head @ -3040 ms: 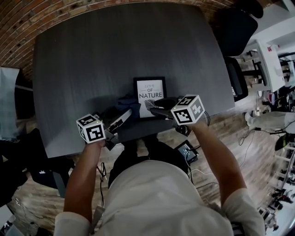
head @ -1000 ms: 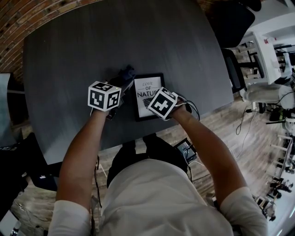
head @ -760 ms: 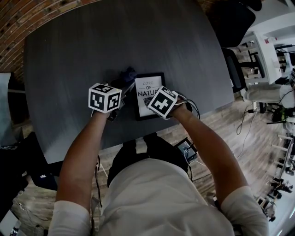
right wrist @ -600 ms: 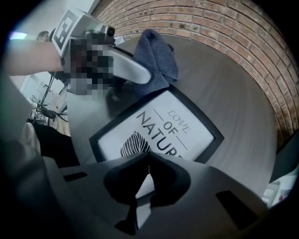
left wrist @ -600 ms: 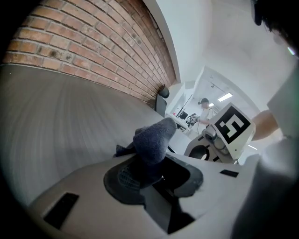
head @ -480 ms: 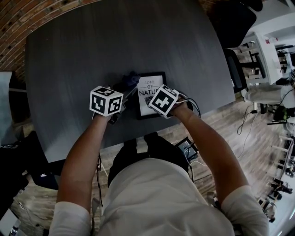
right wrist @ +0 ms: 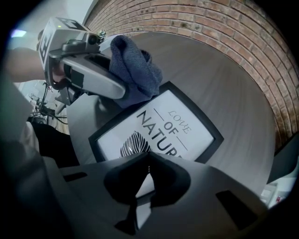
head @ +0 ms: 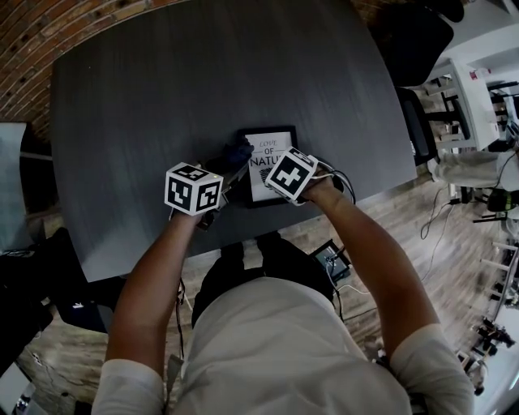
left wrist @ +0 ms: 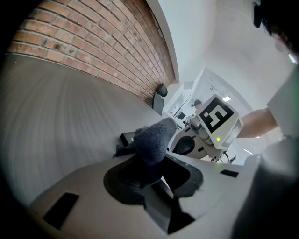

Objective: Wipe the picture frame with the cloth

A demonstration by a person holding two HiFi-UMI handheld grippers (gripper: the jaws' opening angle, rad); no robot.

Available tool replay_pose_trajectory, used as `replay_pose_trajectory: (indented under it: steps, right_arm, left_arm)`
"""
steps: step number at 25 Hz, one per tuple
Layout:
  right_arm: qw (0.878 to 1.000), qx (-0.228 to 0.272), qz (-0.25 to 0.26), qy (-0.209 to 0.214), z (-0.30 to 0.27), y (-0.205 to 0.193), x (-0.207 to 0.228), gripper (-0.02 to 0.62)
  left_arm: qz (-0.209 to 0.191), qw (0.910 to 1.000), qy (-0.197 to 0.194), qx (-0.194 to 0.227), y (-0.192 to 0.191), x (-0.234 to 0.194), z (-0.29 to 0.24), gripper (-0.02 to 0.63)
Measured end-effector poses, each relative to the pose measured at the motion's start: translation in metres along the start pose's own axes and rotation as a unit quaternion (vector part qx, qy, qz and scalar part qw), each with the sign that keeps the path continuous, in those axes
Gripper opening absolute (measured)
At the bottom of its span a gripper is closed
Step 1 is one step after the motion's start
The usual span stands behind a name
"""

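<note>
A black picture frame with a white "LOVE OF NATURE" print lies flat on the dark table near its front edge. My left gripper is shut on a bunched dark blue cloth. In the right gripper view the cloth rests against the frame's upper left corner. My right gripper is shut with nothing in it and points straight down, its tips on the print's lower part. In the head view its marker cube hides the jaws.
A brick wall runs behind the table. A black office chair stands at the table's right end. Desks with equipment fill the far right. A small screen device lies on the wooden floor below the table's front edge.
My left gripper has carried the cloth to the right, from beside the frame's left edge onto its upper left corner. The right gripper has stayed on the frame.
</note>
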State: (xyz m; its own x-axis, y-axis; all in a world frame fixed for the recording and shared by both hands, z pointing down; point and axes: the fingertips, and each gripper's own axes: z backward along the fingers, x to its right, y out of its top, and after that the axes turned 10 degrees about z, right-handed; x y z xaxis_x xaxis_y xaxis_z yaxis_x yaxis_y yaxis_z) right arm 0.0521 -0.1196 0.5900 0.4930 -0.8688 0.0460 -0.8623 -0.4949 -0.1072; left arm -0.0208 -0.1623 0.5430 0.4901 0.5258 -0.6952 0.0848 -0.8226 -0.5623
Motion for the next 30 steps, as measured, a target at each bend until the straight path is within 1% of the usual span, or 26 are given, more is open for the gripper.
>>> replay_pose_trajectory:
  steps: [8,12,15,24,26,30]
  right_arm:
    - [1.0,-0.005,-0.001,0.005,-0.001,0.0,0.001,0.015]
    - [1.0,-0.026,-0.013,0.001,0.001,-0.008,0.001,0.015]
    - [1.0,-0.012,-0.006,0.0,-0.001,0.001,0.001,0.015]
    - [1.0,-0.018,-0.01,-0.011,-0.001,-0.002,0.002,0.015]
    - [1.0,-0.021,-0.012,-0.014,0.0,-0.002,0.002,0.015]
    - [1.0,-0.012,-0.009,-0.018,-0.001,0.003,0.003,0.015]
  left_arm:
    - [0.017,0.9998,-0.003,-0.001,-0.019,0.01,0.006,0.11]
    - [0.028,0.9996,-0.005,-0.002,-0.027,0.014,0.009,0.11]
    - [0.036,0.9993,-0.007,-0.002,-0.033,0.016,0.013,0.11]
    - [0.064,0.9978,-0.018,-0.011,-0.065,0.034,0.023,0.109]
    - [0.067,0.9975,-0.02,-0.013,-0.072,0.038,0.026,0.109]
    - [0.069,0.9972,-0.025,-0.016,-0.081,0.042,0.03,0.11]
